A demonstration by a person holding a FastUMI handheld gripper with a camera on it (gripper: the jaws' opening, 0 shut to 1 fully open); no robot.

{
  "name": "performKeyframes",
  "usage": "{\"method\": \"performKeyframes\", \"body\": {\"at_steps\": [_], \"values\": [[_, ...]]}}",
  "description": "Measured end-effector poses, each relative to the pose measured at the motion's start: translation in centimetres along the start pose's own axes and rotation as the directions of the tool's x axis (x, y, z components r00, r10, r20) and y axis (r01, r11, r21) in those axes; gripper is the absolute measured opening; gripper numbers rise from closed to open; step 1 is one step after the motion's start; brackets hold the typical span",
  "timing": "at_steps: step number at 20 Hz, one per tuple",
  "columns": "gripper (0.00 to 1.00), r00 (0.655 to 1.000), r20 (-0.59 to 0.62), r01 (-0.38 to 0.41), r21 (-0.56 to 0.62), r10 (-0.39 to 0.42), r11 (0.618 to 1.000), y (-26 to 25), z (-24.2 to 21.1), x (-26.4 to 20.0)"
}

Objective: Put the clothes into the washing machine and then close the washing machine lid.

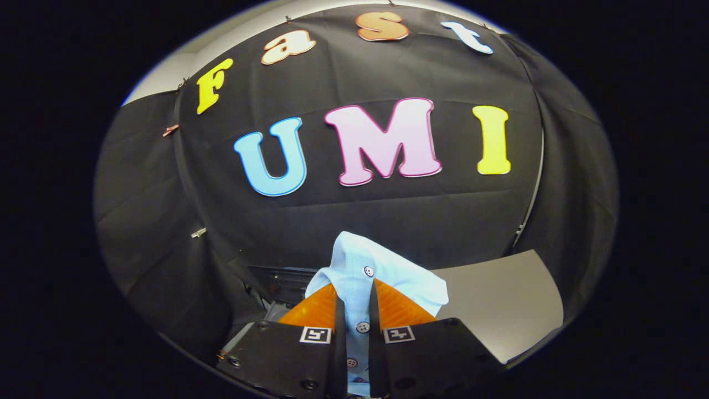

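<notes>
A: Item one, surroundings. What is lying around the shirt?

B: The light blue shirt [360, 277] is standing as the landmark. Behind it the black cloth wall [388, 221] is hanging across the whole background, well apart from the fabric. To the right of the shirt and lower, a pale grey flat panel [504, 305] is showing, with its far edge curving along the foot of the cloth wall. To the left of the shirt and lower, a dark piece of equipment [277, 285] is sitting; what it is I cannot tell. Above the shirt nothing is crowding it; open room is lying between the cloth wall and the fabric.

A: Item two, the tongs.

B: The tongs [354, 302] are nearly closed, leaving only a narrow gap, and both fingers are pressing on the shirt from either side. The buttoned placket is running straight down the gap, with buttons showing between the fingers. The fabric is bunching up above the fingertips and spilling over toward the right one.

A: Item three, location of the shirt.

B: It is being held in the tongs, lifted in front of the cloth wall, above the grey panel.
</notes>
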State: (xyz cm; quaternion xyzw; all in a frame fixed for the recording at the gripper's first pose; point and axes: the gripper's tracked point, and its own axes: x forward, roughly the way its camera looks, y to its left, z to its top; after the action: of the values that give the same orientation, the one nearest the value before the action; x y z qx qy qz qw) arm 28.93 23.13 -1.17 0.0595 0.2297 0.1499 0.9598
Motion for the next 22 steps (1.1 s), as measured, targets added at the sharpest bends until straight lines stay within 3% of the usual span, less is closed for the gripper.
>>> {"method": "performKeyframes", "body": {"at_steps": [8,16,22], "values": [[0.2,0.995,-0.049,-0.085,-0.027,0.083,0.996,9.3,-4.8,4.8],[0.2,0.991,-0.127,-0.061,-0.1,0.048,0.993,11.5,-12.1,10.5],[0.2,0.984,-0.175,0.001,-0.098,-0.018,0.995,10.7,-17.0,14.8]]}}
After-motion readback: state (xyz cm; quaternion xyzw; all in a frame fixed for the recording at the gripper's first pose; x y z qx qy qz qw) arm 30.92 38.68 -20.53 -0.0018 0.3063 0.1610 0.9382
